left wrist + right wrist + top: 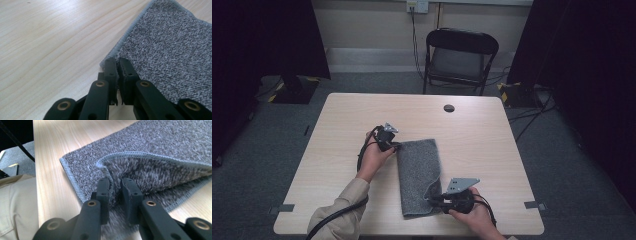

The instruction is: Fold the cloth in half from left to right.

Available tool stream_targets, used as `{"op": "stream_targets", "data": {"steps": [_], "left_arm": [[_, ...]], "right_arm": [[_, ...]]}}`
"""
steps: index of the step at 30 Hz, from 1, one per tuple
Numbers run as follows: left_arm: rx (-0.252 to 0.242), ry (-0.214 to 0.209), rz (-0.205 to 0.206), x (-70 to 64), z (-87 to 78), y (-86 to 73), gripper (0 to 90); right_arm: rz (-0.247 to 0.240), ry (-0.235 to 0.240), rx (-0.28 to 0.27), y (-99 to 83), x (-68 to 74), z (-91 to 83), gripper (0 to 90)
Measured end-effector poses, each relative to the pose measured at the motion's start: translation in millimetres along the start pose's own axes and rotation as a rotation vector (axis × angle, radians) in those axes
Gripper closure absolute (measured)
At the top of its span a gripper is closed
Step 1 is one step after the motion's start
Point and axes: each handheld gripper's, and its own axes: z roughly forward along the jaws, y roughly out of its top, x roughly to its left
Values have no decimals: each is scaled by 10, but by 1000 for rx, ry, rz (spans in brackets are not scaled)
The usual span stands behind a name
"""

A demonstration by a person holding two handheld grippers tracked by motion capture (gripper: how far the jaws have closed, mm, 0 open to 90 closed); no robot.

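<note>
A grey towel lay folded on the light wooden table, a little left of centre and running from mid-table towards the near edge. Its long sides ran roughly front to back.

The left gripper sat at the towel's far left corner, held in the person's left hand. In the left gripper view, its two black jaws were nearly closed, with only a thin slit between them, and the stitched corner of the towel sat at their tips. The corner appeared pinched there, low against the table surface.

The right gripper was at the towel's near right corner, close to the table's near edge, held in the person's right hand. In the right gripper view, its jaws were clamped on the upper layer of the towel, with a narrow gap taken up by the fabric. That corner was lifted and curled back, showing the shaggier underside, while the lower layer lay flat on the table. In the high view the same raised corner showed as a small curl at the towel's near right.

A beige sleeve covered the left forearm. A black folding chair stood beyond the far edge of the table.
</note>
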Motion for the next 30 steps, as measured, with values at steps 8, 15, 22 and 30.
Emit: {"op": "stream_targets", "data": {"steps": [8, 15, 22, 30], "left_arm": [[-31, 4, -8, 22, -37, 2, 746], [-53, -7, 8, -77, -111, -30, 571], [-40, -113, 38, -262, -180, -109, 482], [28, -117, 151, -366, -85, -274, 613]], "right_arm": [[-4, -2, 22, -40, -16, -22, 703], [-1, -6, 32, -66, -37, -19, 691], [6, -12, 30, -81, -38, 0, 690], [2, -22, 30, -76, -33, 17, 674]]}}
